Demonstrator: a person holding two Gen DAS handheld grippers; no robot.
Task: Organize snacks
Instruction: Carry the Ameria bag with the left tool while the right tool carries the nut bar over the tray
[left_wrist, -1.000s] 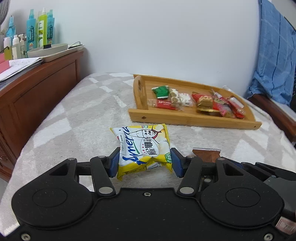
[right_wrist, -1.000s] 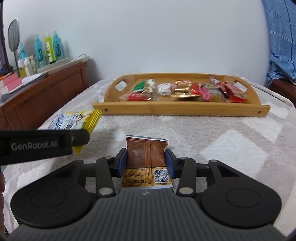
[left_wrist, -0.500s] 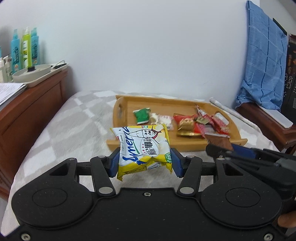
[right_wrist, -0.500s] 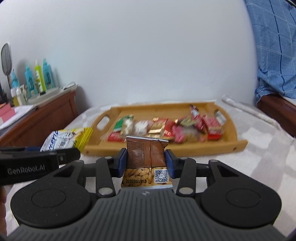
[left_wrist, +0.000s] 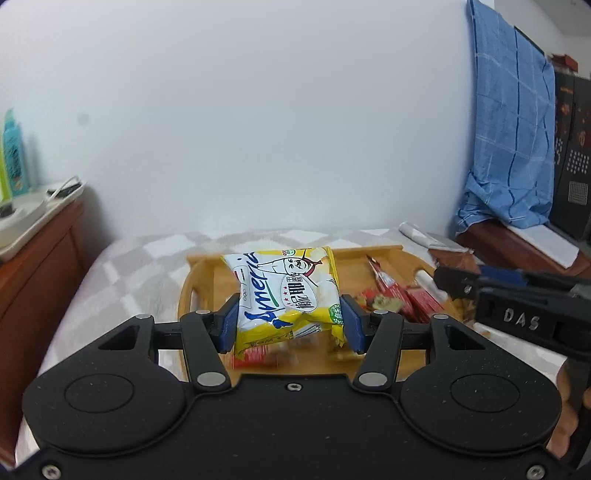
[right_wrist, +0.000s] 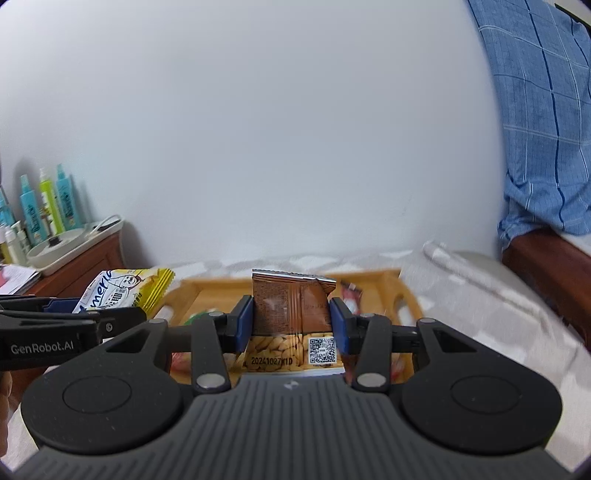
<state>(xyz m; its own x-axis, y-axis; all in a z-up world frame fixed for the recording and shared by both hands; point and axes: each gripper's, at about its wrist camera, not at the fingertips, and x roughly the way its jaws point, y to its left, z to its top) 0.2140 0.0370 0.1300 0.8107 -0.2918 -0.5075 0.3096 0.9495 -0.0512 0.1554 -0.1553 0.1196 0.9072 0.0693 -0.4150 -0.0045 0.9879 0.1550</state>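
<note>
My left gripper (left_wrist: 288, 323) is shut on a yellow and white snack bag (left_wrist: 284, 291) and holds it in the air over the near left part of the wooden tray (left_wrist: 194, 284). My right gripper (right_wrist: 291, 325) is shut on a brown almond packet (right_wrist: 290, 306) and holds it over the same tray (right_wrist: 406, 295). Several red and gold snack packets (left_wrist: 391, 295) lie in the tray. The yellow bag also shows in the right wrist view (right_wrist: 125, 290), to the left. The right gripper shows in the left wrist view (left_wrist: 517, 299), to the right.
The tray sits on a grey and white checked bed cover (left_wrist: 129, 266). A wooden cabinet (right_wrist: 85, 266) with bottles (right_wrist: 48, 206) and a white tray stands at the left. A blue cloth (left_wrist: 513, 140) hangs at the right over a wooden edge. A white wall lies behind.
Both grippers have risen off the bed cover and moved forward over the tray, each still holding its packet. The tray now looks much closer and lower in both views.
</note>
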